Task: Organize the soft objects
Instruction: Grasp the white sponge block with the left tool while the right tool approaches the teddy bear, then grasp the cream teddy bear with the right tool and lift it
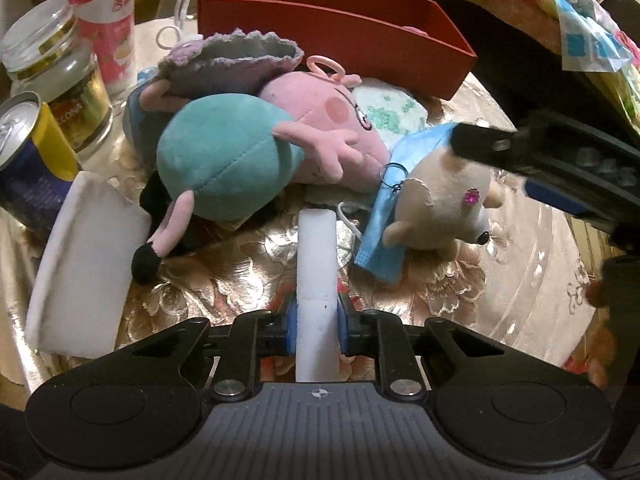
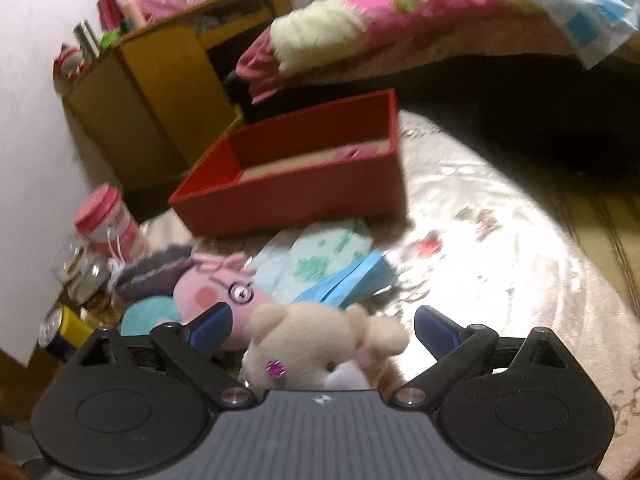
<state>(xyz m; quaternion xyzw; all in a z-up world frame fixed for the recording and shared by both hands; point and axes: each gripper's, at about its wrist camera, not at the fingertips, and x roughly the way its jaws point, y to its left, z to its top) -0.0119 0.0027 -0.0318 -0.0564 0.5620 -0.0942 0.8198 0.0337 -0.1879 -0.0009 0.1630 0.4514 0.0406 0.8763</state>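
My left gripper (image 1: 317,320) is shut on a white foam strip (image 1: 316,264) held upright over the floral tablecloth. Ahead lie a pink pig plush in a teal dress (image 1: 240,152), a cream bear plush (image 1: 444,200), a blue face mask (image 1: 384,216) and a purple knitted piece (image 1: 232,60). My right gripper (image 2: 322,330) is open, its fingers on either side of the bear plush (image 2: 316,344); it also shows in the left wrist view (image 1: 560,160) just above the bear. The red box (image 2: 304,168) stands behind, with something pink inside.
A white foam block (image 1: 88,268) lies at the left. A blue-yellow can (image 1: 24,160), a glass jar (image 1: 60,80) and a pink cup (image 1: 108,28) stand at the back left. A bed with a pink quilt (image 2: 440,20) and a wooden cabinet (image 2: 160,80) lie beyond the table.
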